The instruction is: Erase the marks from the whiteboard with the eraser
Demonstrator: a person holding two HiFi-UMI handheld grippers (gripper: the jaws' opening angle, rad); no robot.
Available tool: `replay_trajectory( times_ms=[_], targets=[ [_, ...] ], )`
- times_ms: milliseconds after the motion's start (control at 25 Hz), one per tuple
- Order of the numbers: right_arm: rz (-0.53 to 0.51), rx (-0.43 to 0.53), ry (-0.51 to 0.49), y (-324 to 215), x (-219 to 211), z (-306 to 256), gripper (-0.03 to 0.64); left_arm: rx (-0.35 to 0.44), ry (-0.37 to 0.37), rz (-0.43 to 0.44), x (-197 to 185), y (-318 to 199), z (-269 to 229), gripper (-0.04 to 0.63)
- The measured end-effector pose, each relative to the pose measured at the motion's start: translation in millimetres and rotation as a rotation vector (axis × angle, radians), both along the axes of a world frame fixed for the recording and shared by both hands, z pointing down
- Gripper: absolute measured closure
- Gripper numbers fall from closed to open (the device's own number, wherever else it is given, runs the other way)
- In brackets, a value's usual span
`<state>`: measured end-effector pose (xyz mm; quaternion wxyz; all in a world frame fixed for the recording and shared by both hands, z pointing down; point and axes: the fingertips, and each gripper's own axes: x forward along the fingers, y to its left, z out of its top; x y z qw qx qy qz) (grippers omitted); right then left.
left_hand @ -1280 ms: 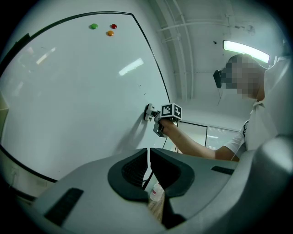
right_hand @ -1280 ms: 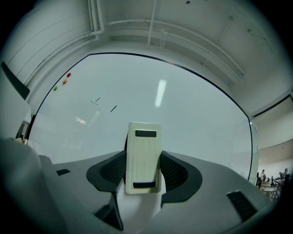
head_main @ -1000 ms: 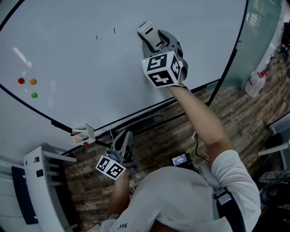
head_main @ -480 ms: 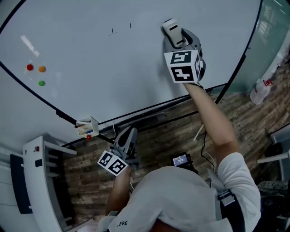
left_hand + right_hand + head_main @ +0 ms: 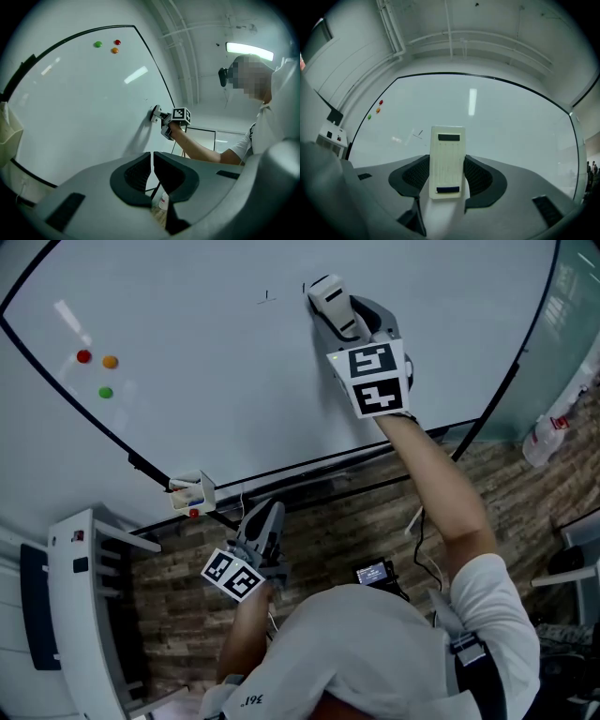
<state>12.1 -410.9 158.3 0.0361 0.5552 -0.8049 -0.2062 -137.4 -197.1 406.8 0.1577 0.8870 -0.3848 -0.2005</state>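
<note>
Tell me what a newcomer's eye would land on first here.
The right gripper, shut on a pale eraser, holds it against the big whiteboard, just right of a few short black marks near the top of the head view. Three small magnets, red, orange and green, dot the board's left part. The left gripper hangs shut and empty below the board, over the wood floor.

Broad bare whiteboard [image 5: 206, 399] between the magnets [image 5: 110, 362] and the eraser [image 5: 328, 296]; small box [image 5: 191, 493] at its lower edge.
</note>
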Motion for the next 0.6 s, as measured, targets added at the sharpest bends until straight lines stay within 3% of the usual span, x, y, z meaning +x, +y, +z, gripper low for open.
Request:
replay_trajectory(
  times_ms=[600],
  targets=[
    [0.031,0.034,0.113,13.4,-143.8,-18.8,0.365,-0.001,0.026,-0.069,-61.7,22.9,2.2,0.58]
  ],
)
